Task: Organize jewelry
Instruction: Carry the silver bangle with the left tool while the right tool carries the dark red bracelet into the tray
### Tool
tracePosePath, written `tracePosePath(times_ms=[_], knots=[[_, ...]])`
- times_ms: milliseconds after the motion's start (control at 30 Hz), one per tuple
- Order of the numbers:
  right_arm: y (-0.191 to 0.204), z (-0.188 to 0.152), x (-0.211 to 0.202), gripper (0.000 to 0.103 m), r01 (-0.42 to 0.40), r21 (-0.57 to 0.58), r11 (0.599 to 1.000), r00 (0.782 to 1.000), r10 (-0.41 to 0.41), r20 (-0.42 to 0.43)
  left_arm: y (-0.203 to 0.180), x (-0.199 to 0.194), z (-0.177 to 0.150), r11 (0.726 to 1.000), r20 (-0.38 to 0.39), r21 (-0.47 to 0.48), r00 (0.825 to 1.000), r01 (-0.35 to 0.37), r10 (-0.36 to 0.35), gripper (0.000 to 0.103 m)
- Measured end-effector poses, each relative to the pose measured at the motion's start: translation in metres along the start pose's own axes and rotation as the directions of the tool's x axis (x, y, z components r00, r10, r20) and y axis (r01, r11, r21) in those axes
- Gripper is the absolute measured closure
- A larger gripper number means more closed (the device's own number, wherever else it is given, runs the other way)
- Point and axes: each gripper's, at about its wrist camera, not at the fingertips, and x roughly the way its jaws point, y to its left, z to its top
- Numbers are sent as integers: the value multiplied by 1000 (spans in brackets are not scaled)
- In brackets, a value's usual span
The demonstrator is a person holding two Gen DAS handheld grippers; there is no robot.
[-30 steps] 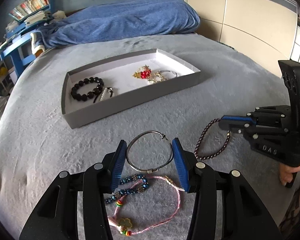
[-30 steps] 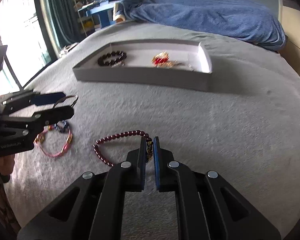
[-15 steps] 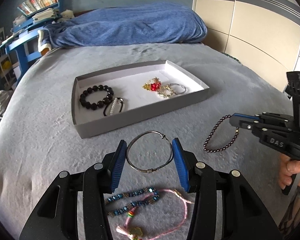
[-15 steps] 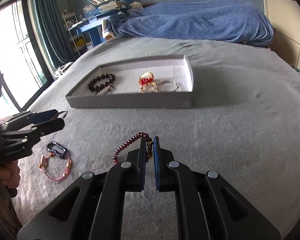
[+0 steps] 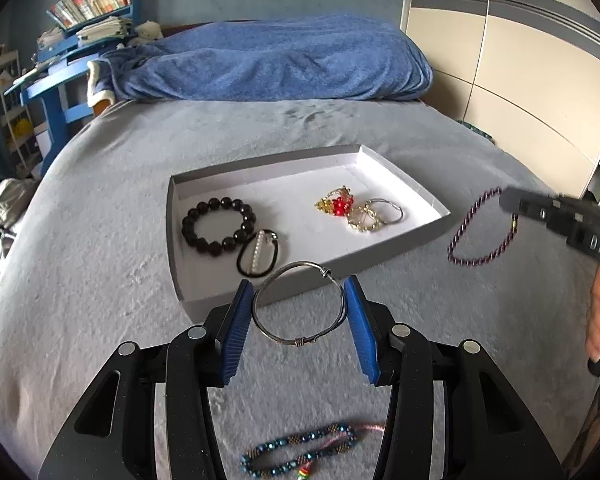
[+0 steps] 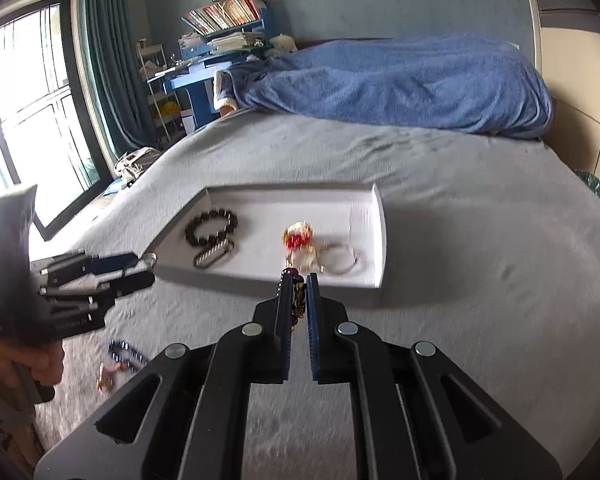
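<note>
My left gripper [image 5: 299, 312] is shut on a silver wire bangle [image 5: 296, 342], held flat between the blue pads just above the near wall of the grey tray [image 5: 364, 258]. My right gripper [image 6: 299, 300] is shut on a dark purple beaded bracelet [image 6: 288, 271], which hangs as a loop [image 5: 476, 261] in the air right of the tray. The tray holds a black bead bracelet [image 5: 218, 226], a black hair tie with pearls [image 5: 258, 254], a red and gold ornament [image 5: 338, 204] and gold and silver rings [image 5: 376, 216].
A blue beaded bracelet and a pink cord bracelet [image 5: 300, 446] lie on the grey bed cover under my left gripper. A blue blanket [image 5: 280, 64] is heaped at the far end. A blue desk [image 5: 60, 92] stands left, a wardrobe [image 5: 520, 80] right.
Both grippers have risen and come closer to the tray. The purple bracelet has left the bed cover and now hangs free. The bangle has moved from above the loose bracelets to the tray's near wall.
</note>
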Motion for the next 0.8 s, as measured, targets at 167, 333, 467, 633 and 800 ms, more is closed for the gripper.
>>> tracePosePath(times_ms=[167,333,467,633,800], knots=[[2,18,10,96,1,-7,1000,1000,-1,10,3,9,13,1000,7,12,1000,-6,6,55],[5,33,26,96,-16,9,1000,1000,16,15,7,26,29,1000,5,15,1000,-15,15,55],[11,40,46,96,-30,4,1000,1000,30,4,6,39,40,1000,5,10,1000,-13,13,55],[19,47,73,96,-47,4,999,999,48,-14,3,55,48,1000,1,22,1000,-11,11,55],[25,53,96,96,-80,20,997,996,80,-27,11,75,51,1000,-22,4,999,-29,29,55]])
